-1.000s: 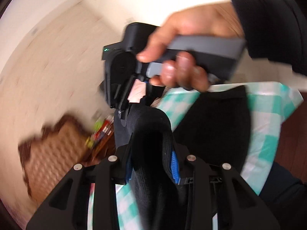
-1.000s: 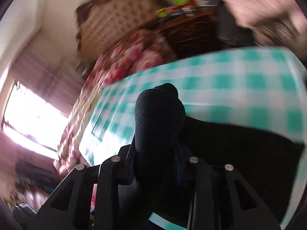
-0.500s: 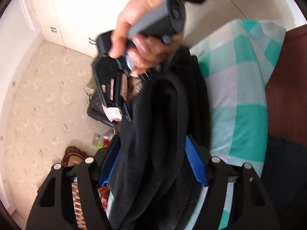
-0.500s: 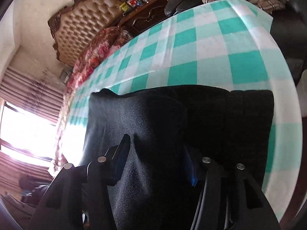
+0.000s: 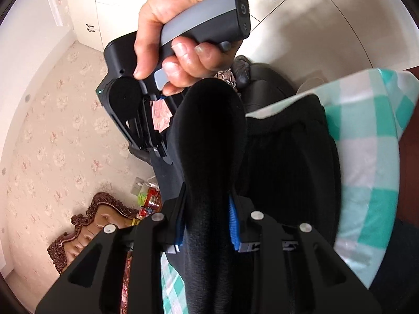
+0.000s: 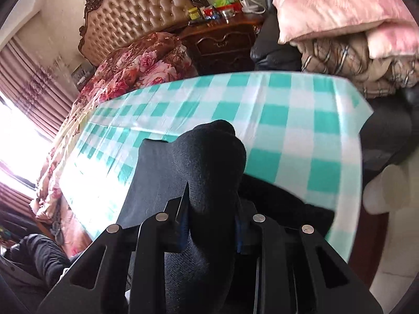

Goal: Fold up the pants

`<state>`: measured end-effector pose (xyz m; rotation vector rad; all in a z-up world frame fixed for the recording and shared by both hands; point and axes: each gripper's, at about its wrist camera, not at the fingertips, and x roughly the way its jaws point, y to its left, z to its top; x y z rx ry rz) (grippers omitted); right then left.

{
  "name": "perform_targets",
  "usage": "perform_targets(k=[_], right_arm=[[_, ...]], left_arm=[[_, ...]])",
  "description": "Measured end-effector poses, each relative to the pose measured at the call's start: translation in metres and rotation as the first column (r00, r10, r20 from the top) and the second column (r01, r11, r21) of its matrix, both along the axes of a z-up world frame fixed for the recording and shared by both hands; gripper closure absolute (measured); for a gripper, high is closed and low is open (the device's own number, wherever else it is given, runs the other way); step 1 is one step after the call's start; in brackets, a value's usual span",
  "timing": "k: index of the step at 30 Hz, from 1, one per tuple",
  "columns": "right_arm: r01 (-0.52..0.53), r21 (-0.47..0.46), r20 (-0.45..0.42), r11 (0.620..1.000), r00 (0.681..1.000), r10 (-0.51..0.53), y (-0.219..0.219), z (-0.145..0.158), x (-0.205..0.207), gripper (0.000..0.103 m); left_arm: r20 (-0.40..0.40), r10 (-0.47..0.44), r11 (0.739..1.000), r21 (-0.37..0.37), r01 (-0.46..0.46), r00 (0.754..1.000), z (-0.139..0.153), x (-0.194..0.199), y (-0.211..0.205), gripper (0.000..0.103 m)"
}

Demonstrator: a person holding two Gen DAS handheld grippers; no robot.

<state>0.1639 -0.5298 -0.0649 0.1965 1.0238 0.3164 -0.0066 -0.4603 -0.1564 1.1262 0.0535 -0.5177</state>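
The left gripper [image 5: 207,219] was clamped tight on a thick bunch of the black knit pants [image 5: 288,162], and the right gripper [image 6: 212,225] pinched another bunch the same way, both held up above the table under its green-and-white checked cloth [image 6: 288,120], the rest of the garment draping onto it. The bunches looked bulky, so I judged one could slide free or drag the slack crooked. The pants lay near the table's corner; cloth might spill over that edge. Open checked surface stretched away toward the tufted brown headboard [image 6: 141,13], leaving room to lay them flat.
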Motion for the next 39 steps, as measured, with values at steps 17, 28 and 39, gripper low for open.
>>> perform_targets(k=[17, 28, 39], right_arm=[[0.185, -0.101, 0.075, 0.977, 0.981, -0.178, -0.081, -0.093, -0.022, 0.05], [0.429, -0.093, 0.119, 0.898, 0.901, -0.418, -0.075, -0.072, -0.125, 0.016], [0.476, 0.095, 0.045, 0.874, 0.875, -0.482, -0.076, -0.111, -0.14, 0.046]], left_arm=[[-0.025, -0.103, 0.994, -0.034, 0.103, 0.994, -0.054, 0.0, -0.065, 0.037], [-0.372, -0.043, 0.982, -0.187, -0.03, 0.927, -0.029, 0.005, 0.117, 0.034], [-0.426, 0.042, 0.978, -0.166, -0.124, 0.904, -0.046, 0.038, 0.138, 0.075]])
